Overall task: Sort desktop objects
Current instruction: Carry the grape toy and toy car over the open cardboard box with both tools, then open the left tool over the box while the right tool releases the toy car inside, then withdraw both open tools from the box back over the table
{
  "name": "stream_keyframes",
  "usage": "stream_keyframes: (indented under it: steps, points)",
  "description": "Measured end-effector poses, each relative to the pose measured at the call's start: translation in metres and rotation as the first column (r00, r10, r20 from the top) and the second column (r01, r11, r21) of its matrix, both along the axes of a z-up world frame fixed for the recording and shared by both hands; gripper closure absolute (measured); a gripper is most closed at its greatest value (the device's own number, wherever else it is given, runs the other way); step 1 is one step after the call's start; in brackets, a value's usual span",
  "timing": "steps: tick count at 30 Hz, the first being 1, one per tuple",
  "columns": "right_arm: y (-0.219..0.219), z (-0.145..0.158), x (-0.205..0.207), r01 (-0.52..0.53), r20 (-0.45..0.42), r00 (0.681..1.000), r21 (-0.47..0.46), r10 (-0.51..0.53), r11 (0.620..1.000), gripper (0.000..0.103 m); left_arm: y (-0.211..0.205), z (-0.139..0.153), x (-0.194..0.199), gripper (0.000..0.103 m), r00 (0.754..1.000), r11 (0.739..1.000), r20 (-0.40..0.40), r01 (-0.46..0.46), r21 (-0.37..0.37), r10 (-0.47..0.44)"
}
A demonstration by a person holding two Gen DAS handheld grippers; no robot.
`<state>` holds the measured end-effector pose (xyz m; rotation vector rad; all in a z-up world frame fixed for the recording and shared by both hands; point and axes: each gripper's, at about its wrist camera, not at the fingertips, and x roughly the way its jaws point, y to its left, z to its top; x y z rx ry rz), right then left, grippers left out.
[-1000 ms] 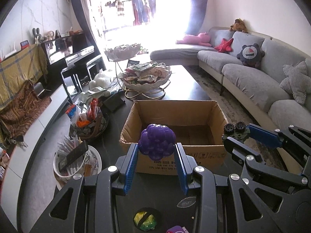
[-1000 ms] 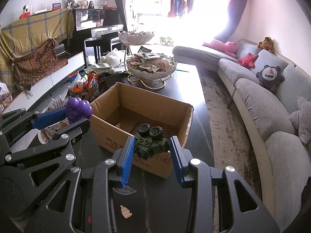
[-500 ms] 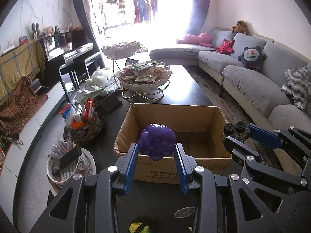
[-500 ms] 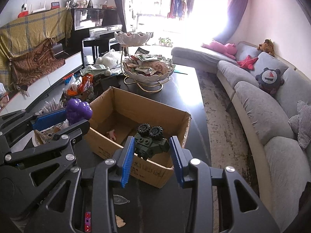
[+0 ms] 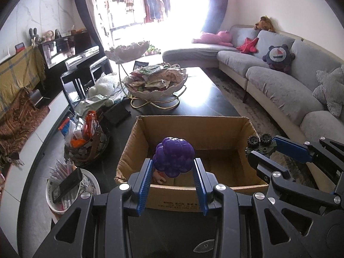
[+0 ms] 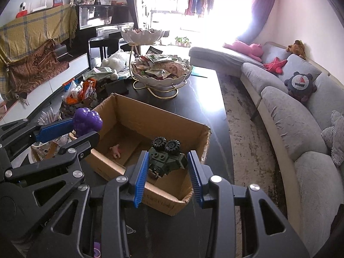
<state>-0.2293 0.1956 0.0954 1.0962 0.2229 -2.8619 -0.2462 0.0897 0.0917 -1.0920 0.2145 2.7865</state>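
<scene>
The left gripper point(image 5: 173, 173) had its blue-padded fingers point(image 5: 143, 185) closed narrowly on a purple grape toy point(image 5: 173, 160), which bulged up and forward between the tips. Directly ahead of and below those fingers sat an open cardboard box point(image 5: 189, 129) on a dark table point(image 5: 206, 99), the toy held over the box's near wall. Just beyond the left finger, on the box floor, lay a small pink figure point(image 5: 158, 177), partly hidden. The right gripper point(image 6: 168, 172) likewise held its fingers point(image 6: 140, 178) clamped on a dark green wheeled block toy point(image 6: 166, 158), its two black wheels pointing forward past the tips; it hung above the near corner of the box, with the pink figure on the floor beyond and to the left of the fingers. Farther ahead of both grippers stood a shell-shaped bowl of packets point(image 5: 157, 81) on a gold wire stand. Off to the left of the fingers were a basket of snacks point(image 5: 86, 142) and a white tub of straws point(image 5: 68, 185); to the right ran a grey sofa point(image 5: 279, 86).
</scene>
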Motion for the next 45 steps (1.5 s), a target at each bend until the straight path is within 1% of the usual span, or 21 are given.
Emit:
stream_keyframes:
  steps: [20, 23, 25, 26, 27, 28, 31, 33, 35, 41, 43, 45]
  points:
    - [0.005, -0.017, -0.027, 0.005, 0.040, 0.999, 0.014, -0.006, 1.000, 0.069, 0.010, -0.017, -0.029, 0.069, 1.000, 0.999, 0.028, 0.013, -0.049, -0.012]
    - [0.005, -0.020, -0.032, 0.003, 0.041, 0.999, 0.021, -0.004, 1.000, 0.068, 0.011, -0.021, -0.037, 0.067, 0.999, 0.998, 0.045, 0.000, -0.059, 0.003]
    - [0.007, -0.023, -0.036, -0.004, 0.049, 0.999, 0.017, 0.003, 1.000, 0.068, 0.009, -0.025, -0.042, 0.066, 0.997, 0.998, 0.075, -0.011, -0.058, 0.015]
    - [0.008, -0.025, -0.039, -0.006, 0.058, 0.998, 0.012, 0.005, 1.000, 0.068, 0.008, -0.027, -0.045, 0.066, 0.996, 0.998, 0.091, -0.017, -0.057, 0.022]
    - [0.008, -0.027, -0.040, -0.003, 0.063, 0.998, 0.013, 0.002, 1.000, 0.065, 0.006, -0.028, -0.046, 0.066, 0.994, 0.998, 0.102, -0.023, -0.051, 0.029]
    - [0.009, -0.029, -0.041, 0.000, 0.067, 0.998, 0.014, -0.001, 1.000, 0.058, 0.003, -0.028, -0.046, 0.065, 0.993, 0.999, 0.110, -0.031, -0.044, 0.035]
    - [0.012, -0.029, -0.040, 0.021, 0.056, 0.998, 0.013, -0.022, 1.000, 0.043, -0.002, -0.023, -0.043, 0.058, 0.992, 0.999, 0.114, -0.045, -0.026, 0.048]
    - [0.013, -0.025, -0.037, 0.030, 0.039, 0.999, 0.016, -0.031, 0.999, 0.041, -0.006, -0.020, -0.041, 0.050, 0.992, 0.998, 0.114, -0.055, -0.013, 0.056]
    - [0.014, -0.020, -0.033, 0.035, 0.031, 0.999, 0.012, -0.035, 0.999, 0.041, -0.009, -0.015, -0.037, 0.049, 0.992, 0.998, 0.112, -0.065, -0.005, 0.066]
    - [0.011, -0.005, -0.017, 0.024, 0.014, 1.000, -0.018, -0.024, 1.000, 0.041, -0.016, 0.000, -0.017, 0.048, 0.993, 0.998, 0.093, -0.067, 0.003, 0.067]
    - [0.010, -0.001, -0.011, 0.017, 0.007, 1.000, -0.030, -0.016, 0.999, 0.041, -0.019, 0.004, -0.009, 0.045, 0.994, 0.998, 0.087, -0.068, 0.007, 0.067]
    - [0.009, 0.002, -0.004, 0.015, 0.002, 1.000, -0.037, -0.015, 0.999, 0.041, -0.022, 0.008, -0.001, 0.038, 0.995, 0.998, 0.082, -0.065, 0.007, 0.065]
